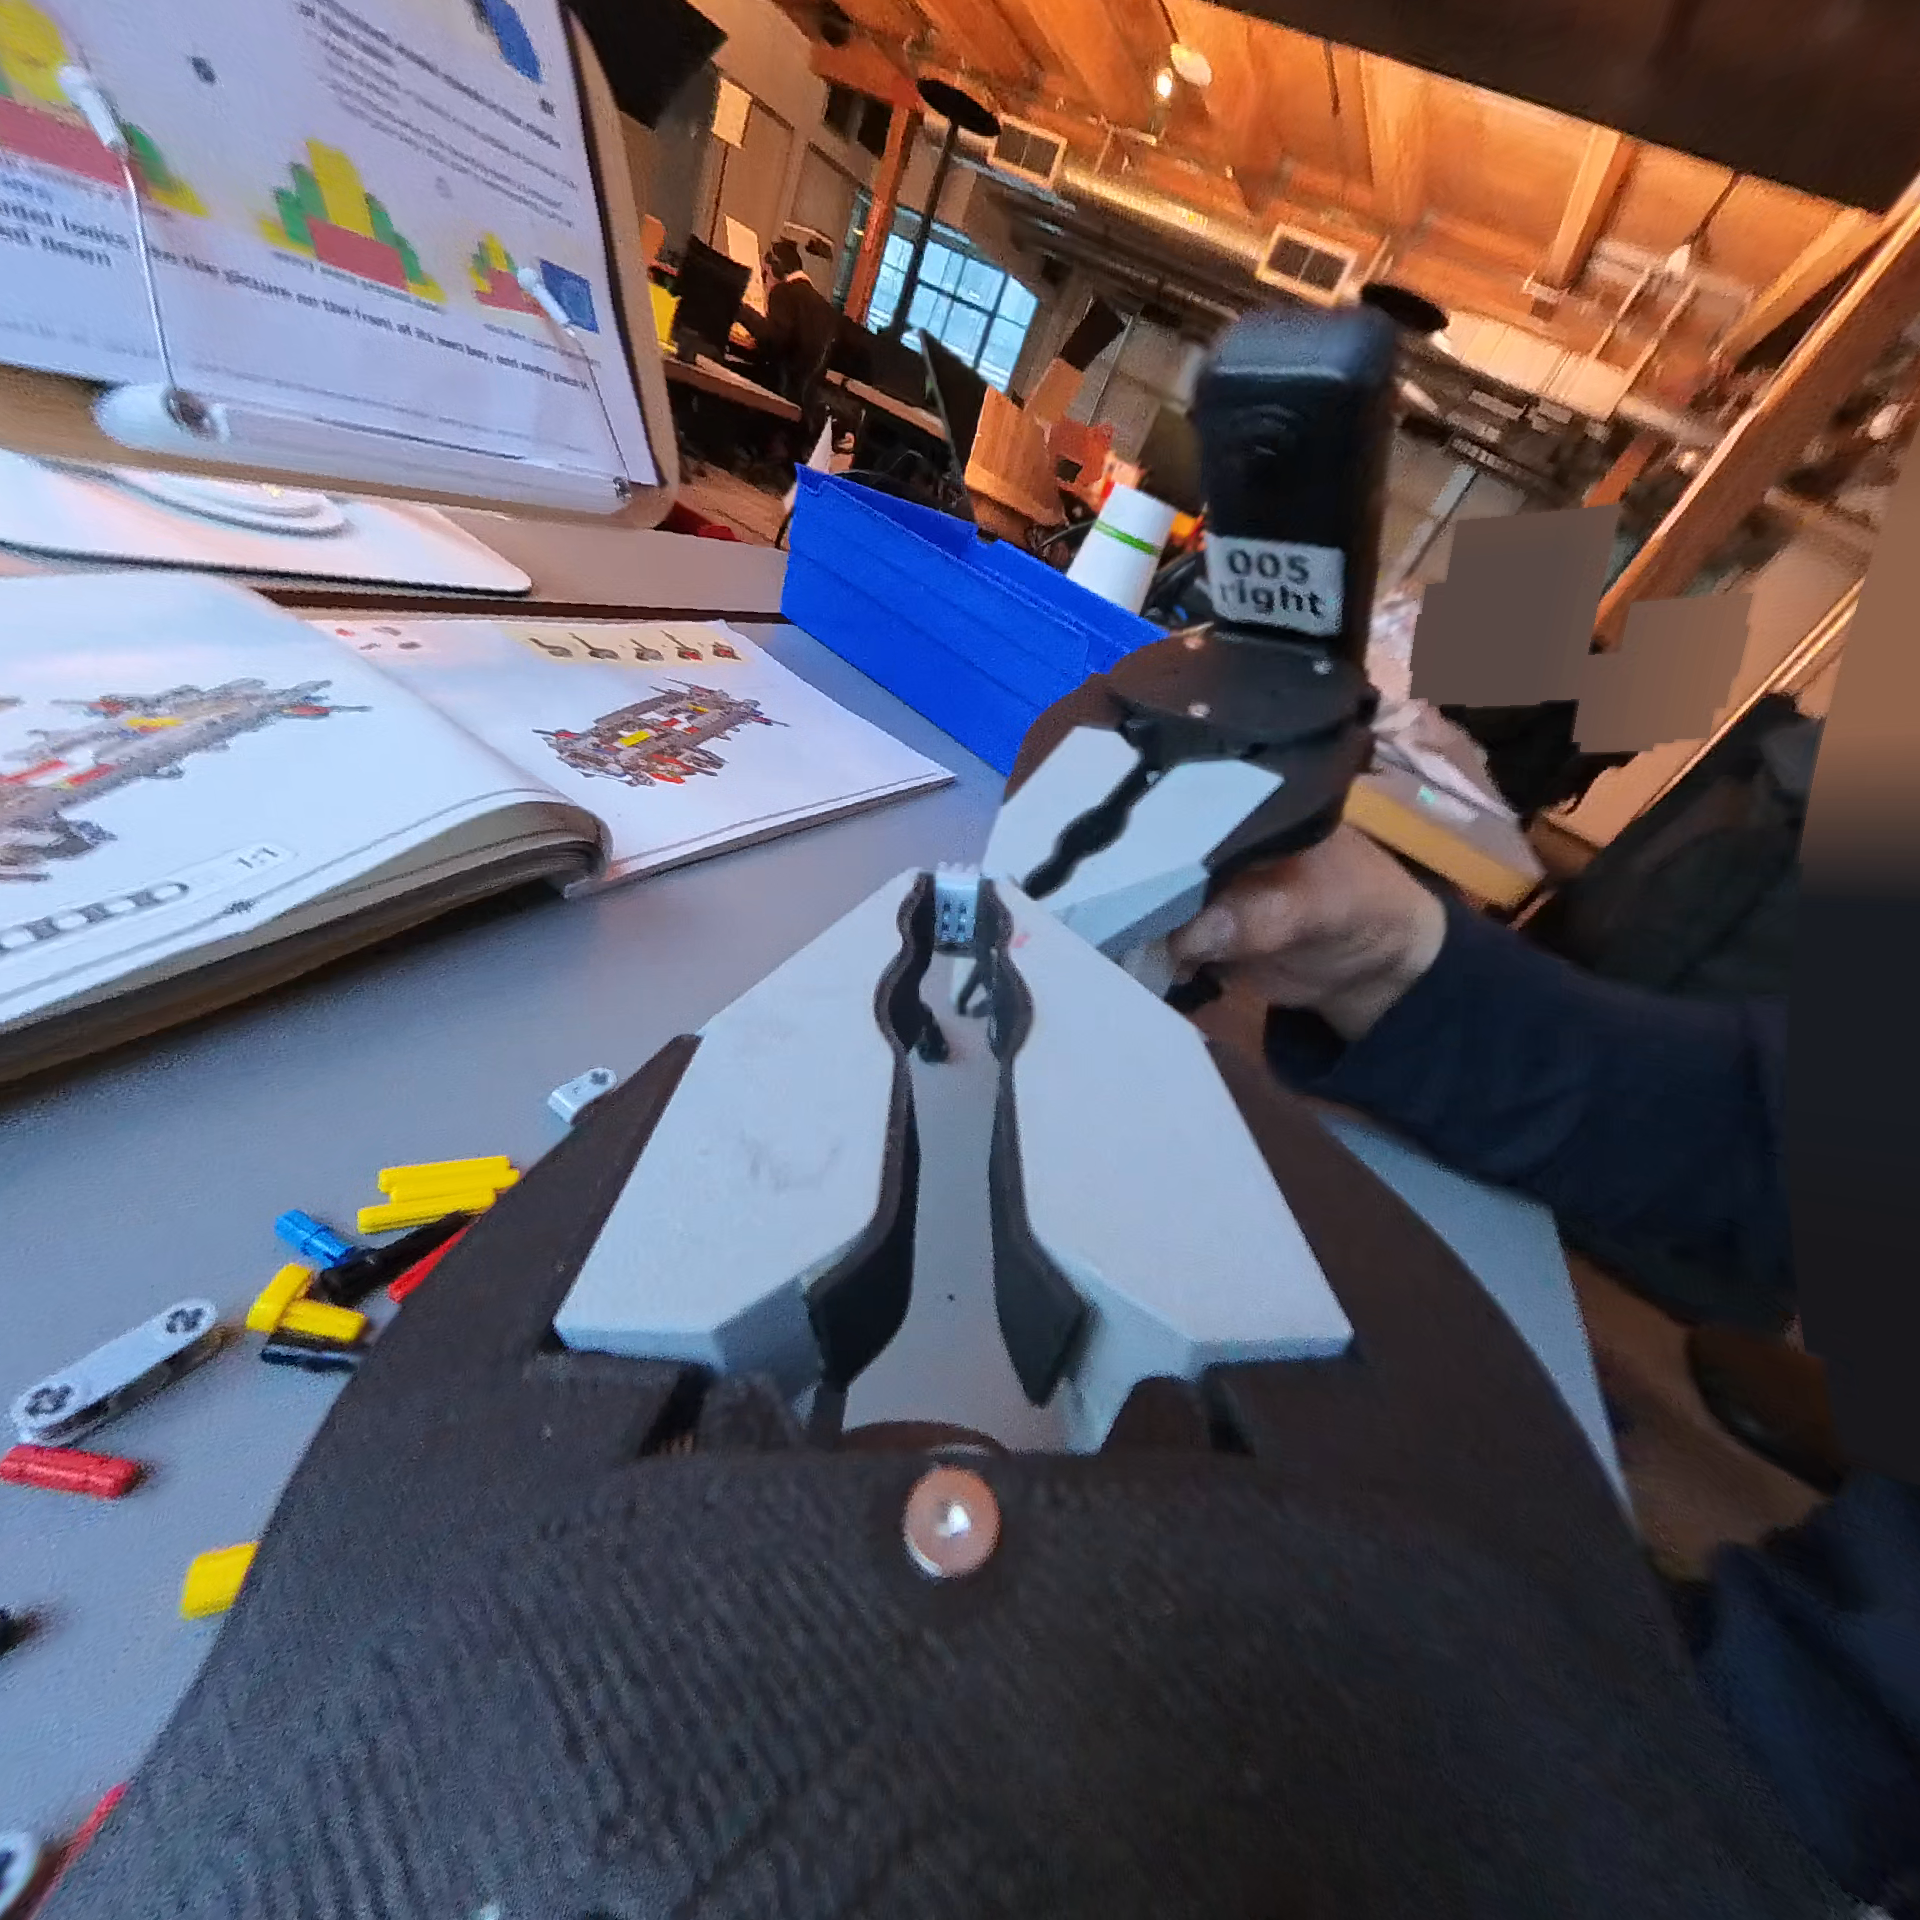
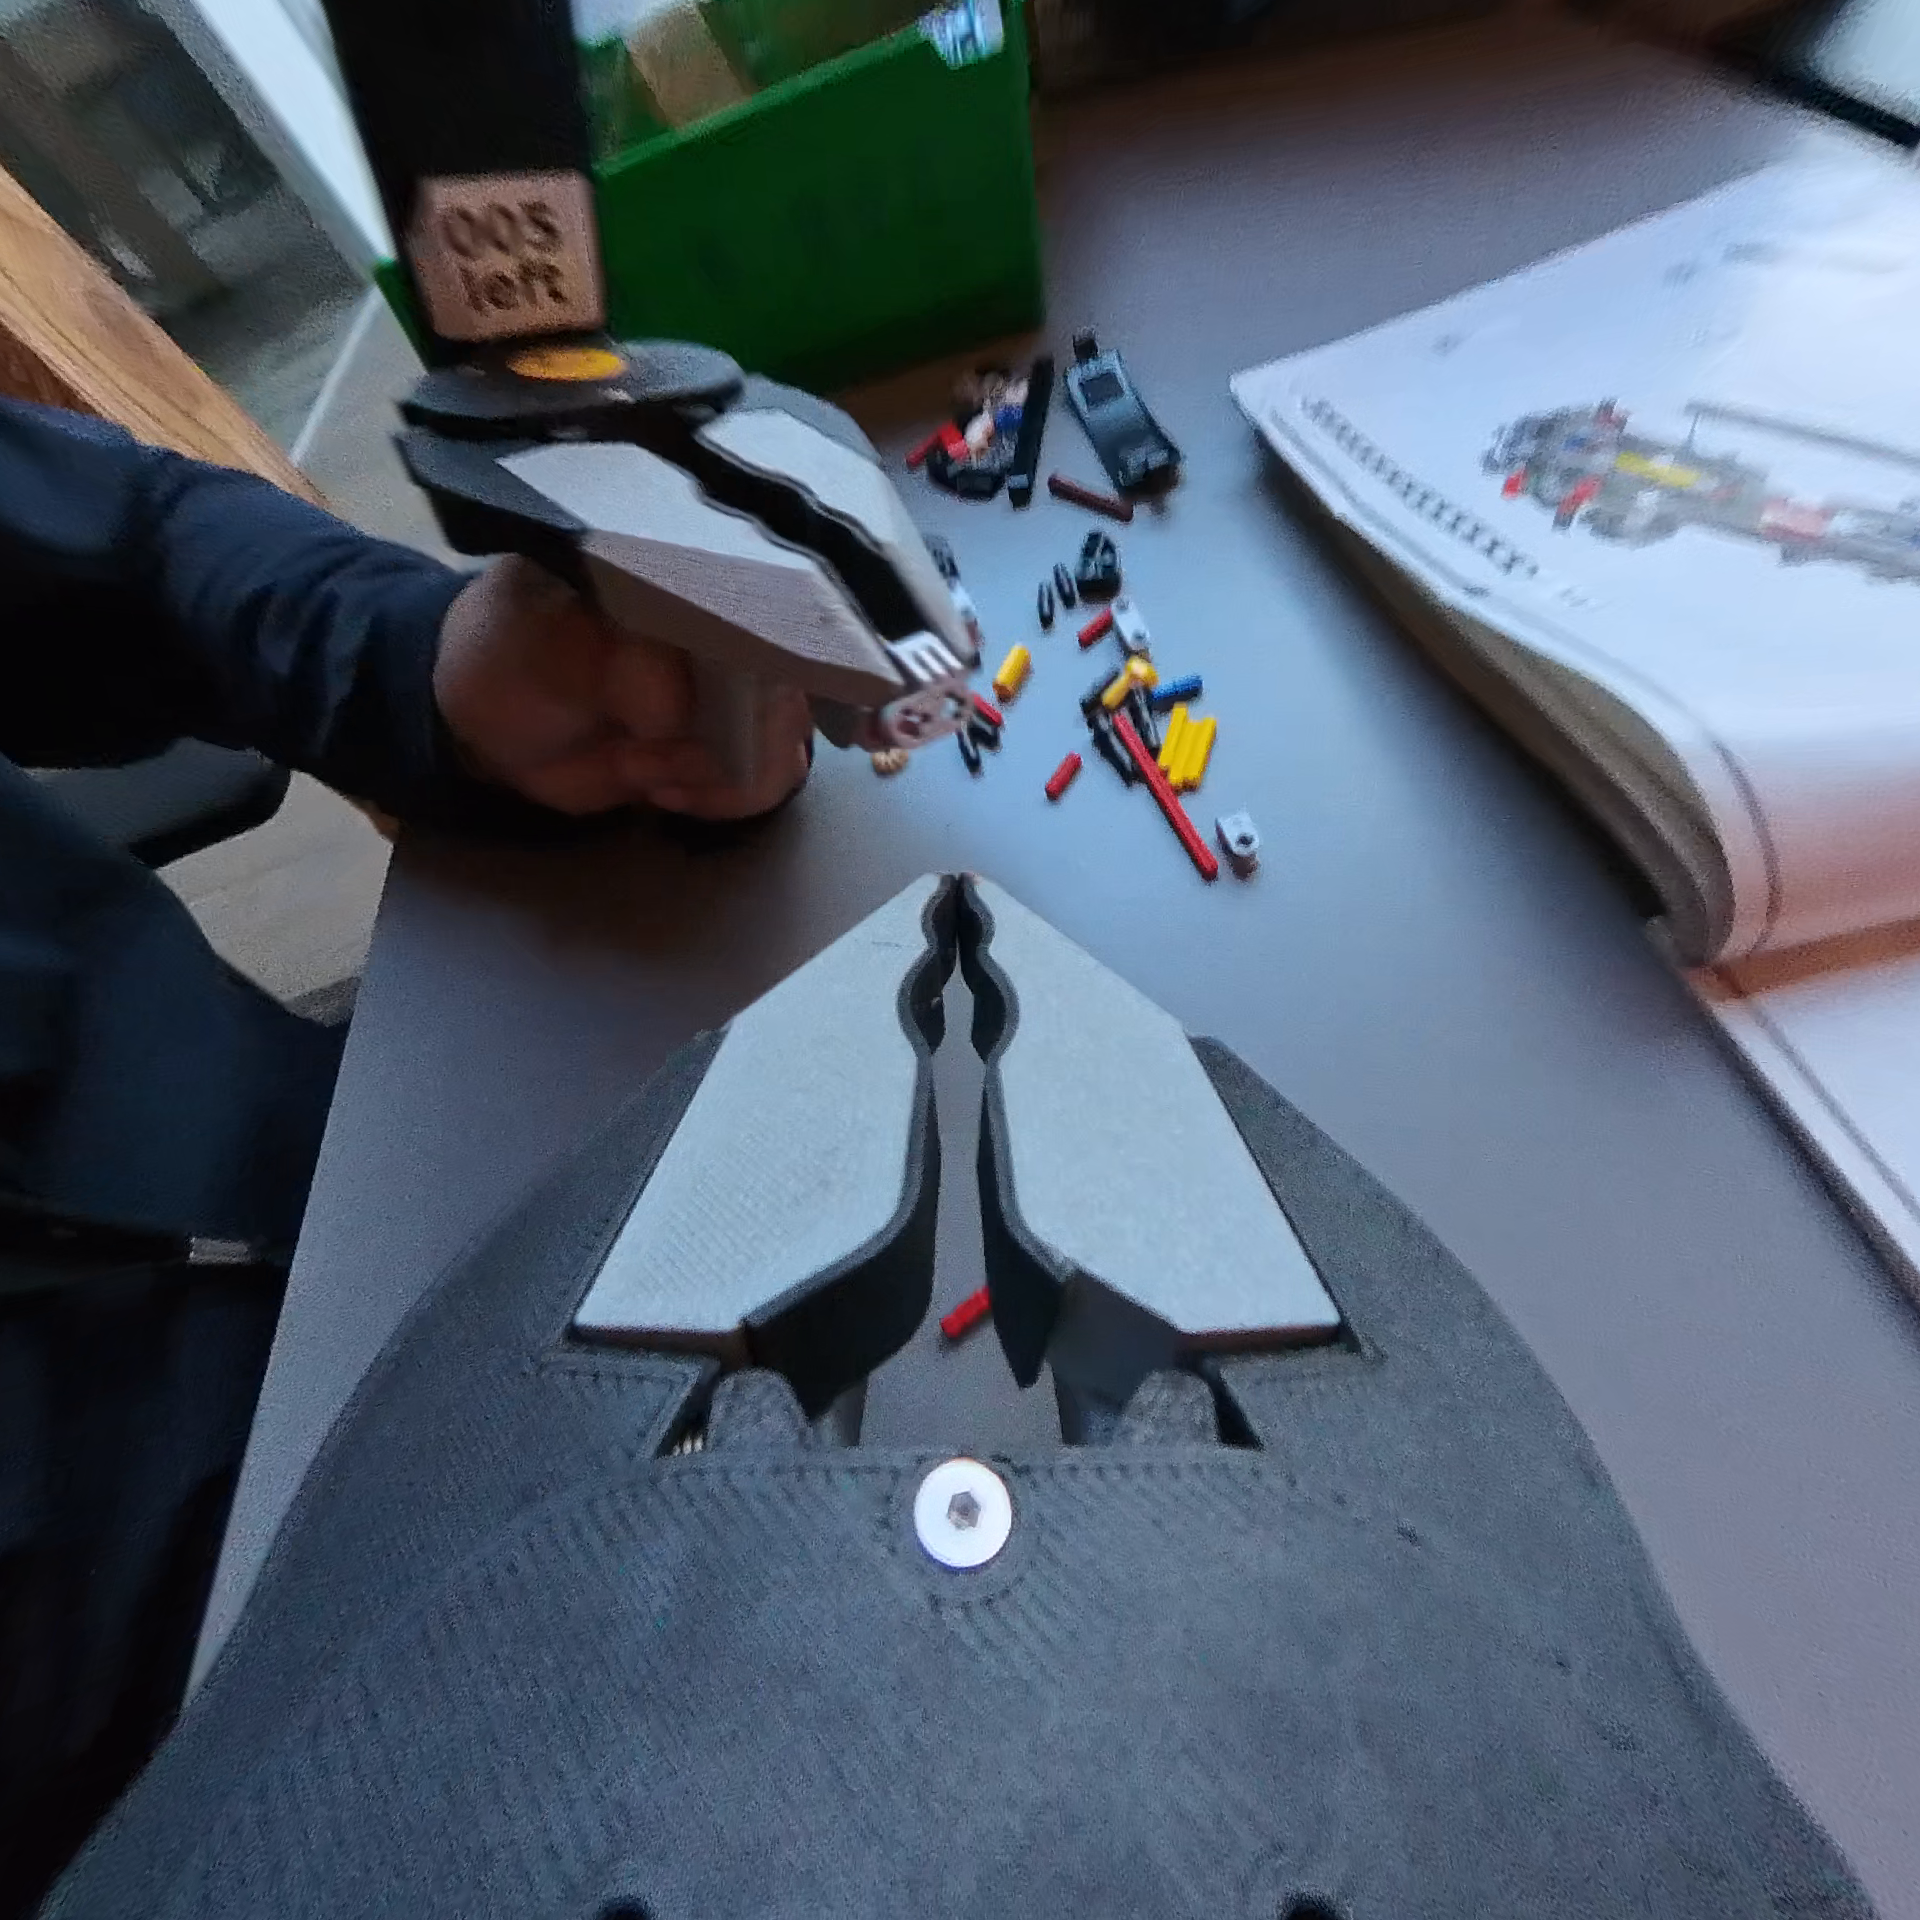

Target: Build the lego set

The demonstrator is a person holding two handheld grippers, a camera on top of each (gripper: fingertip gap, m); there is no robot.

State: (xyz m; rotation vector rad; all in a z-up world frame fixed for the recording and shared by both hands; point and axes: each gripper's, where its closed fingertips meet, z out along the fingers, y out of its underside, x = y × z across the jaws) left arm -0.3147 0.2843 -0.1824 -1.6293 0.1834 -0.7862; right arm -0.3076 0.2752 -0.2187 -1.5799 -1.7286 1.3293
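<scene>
While the right gripper's (image 2: 957, 883) fingers press together bare, left gripper's (image 1: 958, 902) fingers pinching a grey toothed piece (image 1: 957, 914), long axis forward.

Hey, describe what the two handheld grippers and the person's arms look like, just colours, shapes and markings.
Both grippers, left and right, look alike: a wide black textured body with a round silver screw, and two light grey wedge-shaped fingers lined with wavy black pads. Each carries an upright black block bearing a small label. Dark navy long sleeves cover the arms.
</scene>
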